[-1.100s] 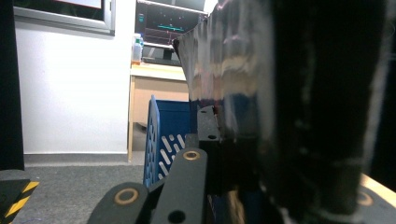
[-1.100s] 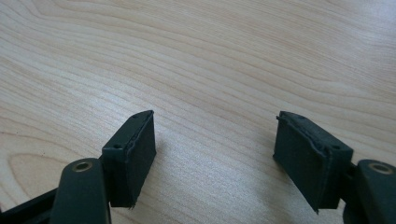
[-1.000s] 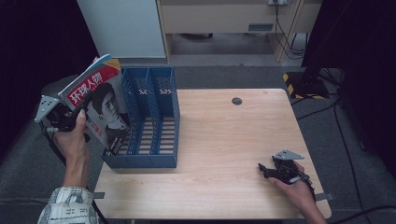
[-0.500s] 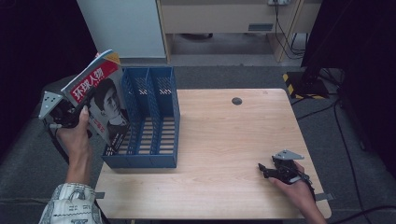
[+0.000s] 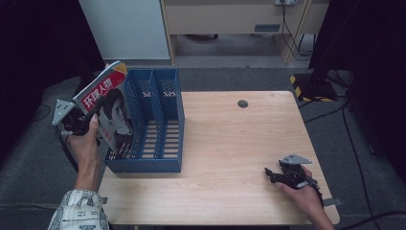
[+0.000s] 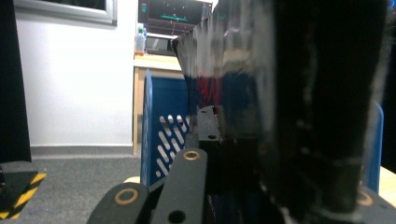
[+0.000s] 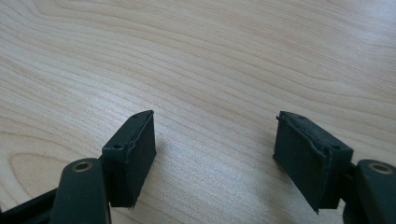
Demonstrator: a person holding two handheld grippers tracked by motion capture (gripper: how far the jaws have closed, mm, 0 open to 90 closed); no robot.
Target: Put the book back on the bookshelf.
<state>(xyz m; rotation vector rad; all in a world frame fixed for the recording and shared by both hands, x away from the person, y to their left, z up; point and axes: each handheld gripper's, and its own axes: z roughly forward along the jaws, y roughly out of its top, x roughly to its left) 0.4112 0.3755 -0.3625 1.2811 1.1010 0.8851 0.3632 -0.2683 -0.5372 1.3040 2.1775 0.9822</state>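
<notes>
Blocking left gripper (image 5: 79,122) view, clamped magazine (image 5: 109,115) blurs; rack (image 5: 160,120) half hidden; right gripper (image 7: 212,156) jaws apart.

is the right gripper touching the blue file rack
Apart. The high view shows the right gripper resting near the table's right front corner, with a wide stretch of bare wood between it and the blue file rack at the left edge.

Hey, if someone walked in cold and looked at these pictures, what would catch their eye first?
Probably the magazine with a red title band and a face on its cover, clamped in the left gripper and tilted over the leftmost slot of the blue file rack at the table's left edge. After that, the right gripper near the right front corner, open on bare wood.
</notes>
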